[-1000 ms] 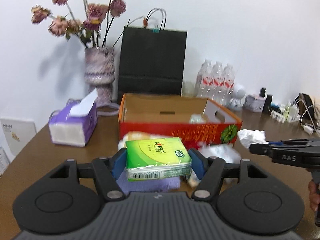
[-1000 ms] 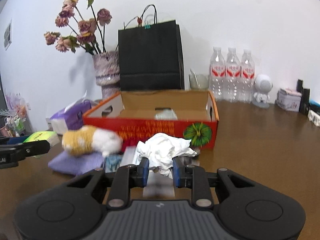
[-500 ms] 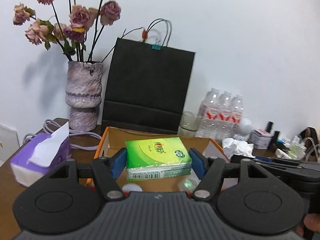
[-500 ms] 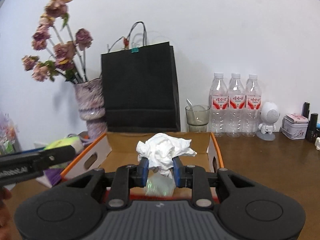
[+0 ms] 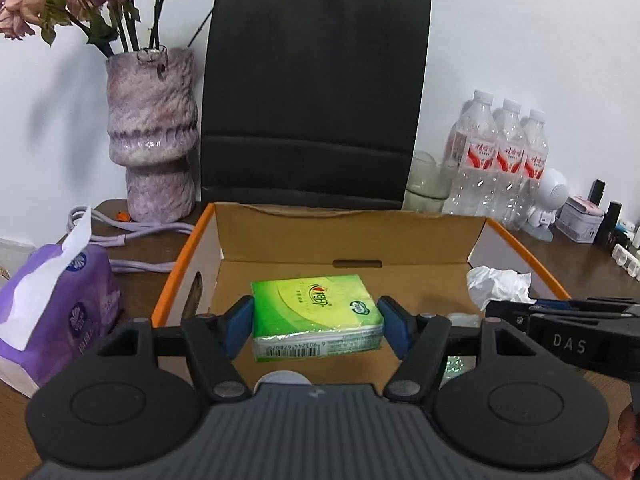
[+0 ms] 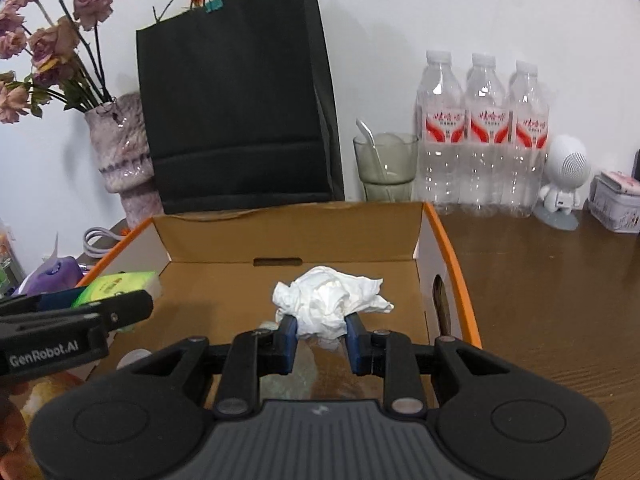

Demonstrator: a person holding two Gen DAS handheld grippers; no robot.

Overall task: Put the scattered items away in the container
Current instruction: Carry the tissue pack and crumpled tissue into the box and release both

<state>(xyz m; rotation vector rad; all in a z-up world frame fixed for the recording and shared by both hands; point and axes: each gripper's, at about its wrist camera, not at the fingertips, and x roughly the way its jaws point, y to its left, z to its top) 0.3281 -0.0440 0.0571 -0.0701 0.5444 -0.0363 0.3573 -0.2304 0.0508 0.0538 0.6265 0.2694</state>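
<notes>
**A:** Cardboard first, from the left wrist view: the open cardboard box with its orange rim sits on the brown surface, and the left gripper hangs over its near half.

**B:** What is in that gripper?

**A:** A green tissue pack, lying flat, clamped by its short sides between the blue pads. The jaws stand about half wide, set by the pack's width. The pack is above the box floor, toward the left wall.

**B:** Anything else there?

**A:** The right gripper reaches in from the right edge with a crumpled white tissue at its tip, over the box's right side. A purple tissue box stands on the surface left of the box; a black paper bag and a purple vase are behind it.

**B:** And the right wrist view?

**A:** The right gripper is narrow, its jaws opening, with the crumpled white tissue between the pads; the wad still touches both. It bulges out beyond the fingertips, over the middle of the cardboard box. The left gripper comes in at the left edge, the green tissue pack showing just past it above the box's left wall. Three water bottles stand far right.
</notes>
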